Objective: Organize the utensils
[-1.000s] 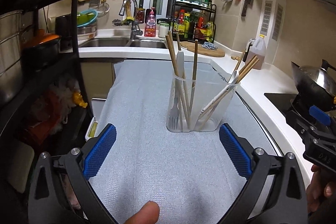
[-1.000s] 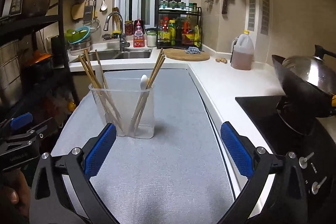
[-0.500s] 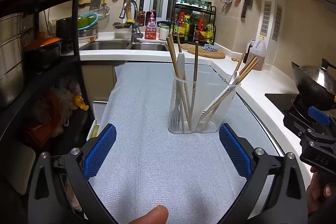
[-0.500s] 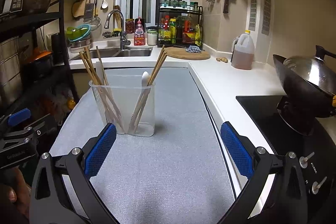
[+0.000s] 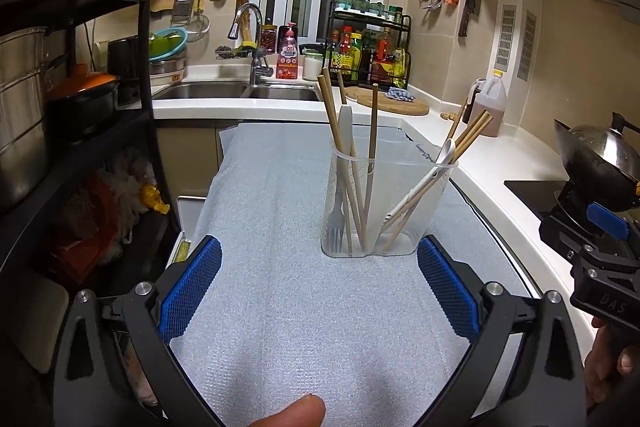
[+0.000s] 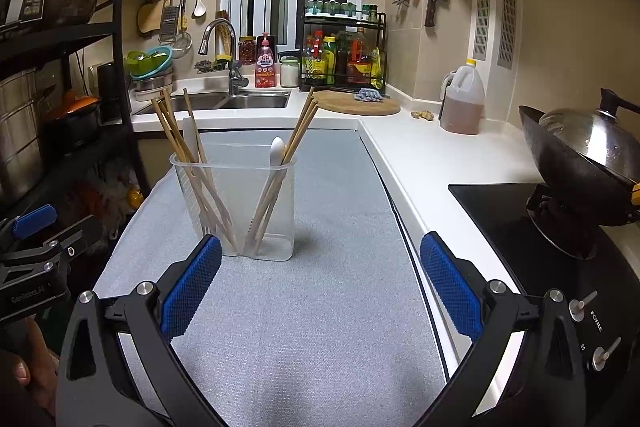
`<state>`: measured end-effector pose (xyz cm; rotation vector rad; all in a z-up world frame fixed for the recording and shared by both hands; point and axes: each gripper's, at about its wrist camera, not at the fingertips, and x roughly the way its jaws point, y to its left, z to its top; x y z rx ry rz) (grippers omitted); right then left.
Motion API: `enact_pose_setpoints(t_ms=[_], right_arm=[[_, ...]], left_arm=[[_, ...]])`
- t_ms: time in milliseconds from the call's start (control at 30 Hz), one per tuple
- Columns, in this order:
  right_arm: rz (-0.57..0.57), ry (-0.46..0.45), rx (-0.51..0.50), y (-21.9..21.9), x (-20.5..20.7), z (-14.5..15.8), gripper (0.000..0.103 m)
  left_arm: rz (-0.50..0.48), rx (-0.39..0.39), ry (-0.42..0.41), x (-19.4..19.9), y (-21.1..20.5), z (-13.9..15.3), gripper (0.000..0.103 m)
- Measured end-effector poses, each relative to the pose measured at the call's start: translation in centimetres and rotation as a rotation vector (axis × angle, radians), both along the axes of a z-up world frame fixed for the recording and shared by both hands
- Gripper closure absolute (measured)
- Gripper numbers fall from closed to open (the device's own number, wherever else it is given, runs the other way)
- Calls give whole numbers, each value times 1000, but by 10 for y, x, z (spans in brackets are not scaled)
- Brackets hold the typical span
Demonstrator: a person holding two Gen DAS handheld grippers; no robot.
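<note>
Left wrist view: clear utensil holder filled and standing on a grey mat

Left wrist camera looks along wide-apart blue-padded fingers, the left gripper [image 5: 319,283] holding nothing. Just ahead, a clear plastic utensil holder [image 5: 386,205] stands upright on a grey textured mat [image 5: 280,211] that covers the counter. The holder has two compartments. Its left compartment contains wooden chopsticks [image 5: 338,131] and a fork [image 5: 335,223] with tines down and a white handle. Its right compartment contains more chopsticks [image 5: 470,135] and a white spoon [image 5: 434,167], all leaning to the right.

From the right wrist camera, the right gripper [image 6: 320,285] also has its fingers spread wide with nothing between them. The holder [image 6: 236,203] sits ahead and left of centre, close to the left fingertip.

Farther out, a double sink [image 5: 236,91] with a tall tap lies beyond the mat. A round wooden board [image 6: 356,103] and a jug of brown liquid [image 6: 462,103] rest on the white counter [image 6: 448,155]. A black wire rack [image 6: 344,51] holds bottles of sauce. A wok [image 6: 584,155] with a lid sits on a black hob [image 6: 520,223].

Readable writing: "FOTILE" beside the hob knobs, and "DAS" on the right gripper's body as seen at the right edge of the left camera. Bottle labels are too small to read.
</note>
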<state>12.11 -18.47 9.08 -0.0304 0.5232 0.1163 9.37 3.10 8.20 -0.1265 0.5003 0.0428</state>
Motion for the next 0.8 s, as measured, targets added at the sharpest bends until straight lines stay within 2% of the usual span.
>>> enact_pose_setpoints(t_ms=[800], right_arm=[[2,-2,2,-1,-1,-1,5]], left_arm=[[-8,10,-9,-1,-4,2,8]])
